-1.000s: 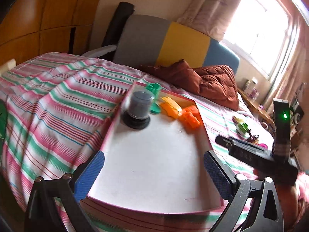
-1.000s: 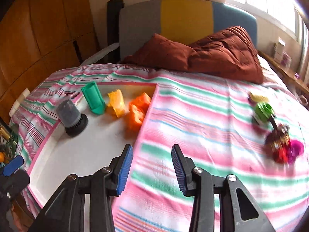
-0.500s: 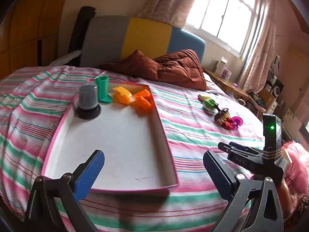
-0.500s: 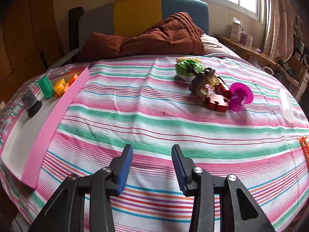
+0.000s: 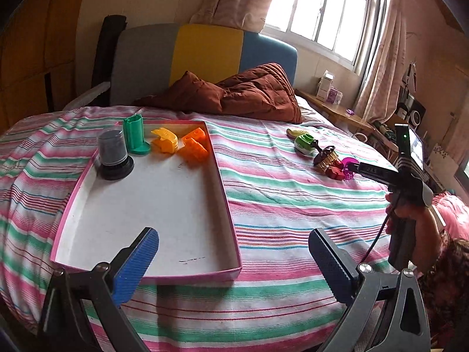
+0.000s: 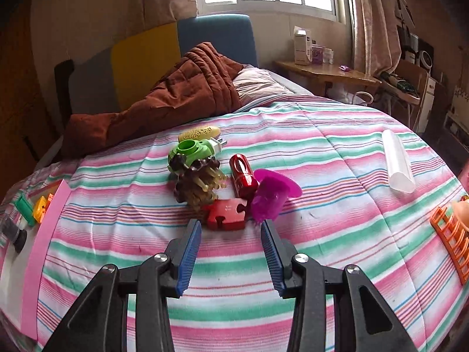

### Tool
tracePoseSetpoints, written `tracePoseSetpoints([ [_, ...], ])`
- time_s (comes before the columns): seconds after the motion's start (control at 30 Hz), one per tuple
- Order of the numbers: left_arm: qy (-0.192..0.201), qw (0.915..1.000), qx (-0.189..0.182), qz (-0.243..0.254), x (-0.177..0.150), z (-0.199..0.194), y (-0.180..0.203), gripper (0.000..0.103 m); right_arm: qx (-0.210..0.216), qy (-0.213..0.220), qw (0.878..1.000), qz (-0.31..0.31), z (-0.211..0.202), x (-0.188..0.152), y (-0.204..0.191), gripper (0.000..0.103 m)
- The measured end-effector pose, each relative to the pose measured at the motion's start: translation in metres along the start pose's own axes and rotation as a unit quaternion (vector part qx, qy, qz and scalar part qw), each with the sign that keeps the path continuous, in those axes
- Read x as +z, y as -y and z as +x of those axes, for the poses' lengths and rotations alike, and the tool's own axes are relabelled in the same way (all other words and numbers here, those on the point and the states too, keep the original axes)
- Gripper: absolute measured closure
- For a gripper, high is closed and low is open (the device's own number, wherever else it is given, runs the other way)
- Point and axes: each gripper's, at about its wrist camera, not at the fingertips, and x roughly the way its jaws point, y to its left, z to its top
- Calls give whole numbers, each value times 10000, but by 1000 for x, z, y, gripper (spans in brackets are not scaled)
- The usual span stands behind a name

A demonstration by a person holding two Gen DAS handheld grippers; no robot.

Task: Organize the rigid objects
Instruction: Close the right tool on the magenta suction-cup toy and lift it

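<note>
— Hidden or cut off? Orange rack (image 6: 451, 234) clipped at three o'clock; brown bristled toy (image 6: 199, 187) hard to identify.

— Grippers? Left gripper (image 5: 234, 252) spread wide over pink tray (image 5: 225, 182), empty. Right gripper (image 6: 231, 240) parted, nothing pinched, red puzzle piece (image 6: 227, 214) just beyond at twelve.

— Surface? Striped bedspread (image 6: 307, 152); window at twelve.

No legible text or labels anywhere

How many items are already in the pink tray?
5, all at its far end: grey canister on the left, green holder, yellow piece, and two orange blocks by the right wall.
</note>
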Motion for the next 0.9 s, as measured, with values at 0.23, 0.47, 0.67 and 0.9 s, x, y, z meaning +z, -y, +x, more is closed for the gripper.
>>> tracePoseSetpoints([
  [0.23,4,9999,120,114,1,-2,3,0,134,-504,9985,-144,49,20,-12,60],
  [0.47,-34,9998,153,112,0,1,4,0,677,-642,9947,-420,53,9,-25,57],
  [0.67,-48,9998,106,153,1,4,8,0,1247,-405,9902,-480,12,-17,-27,57],
  [0.9,-78,9999,64,139,1,6,11,0,39,7,9999,126,7,-6,22,57],
])
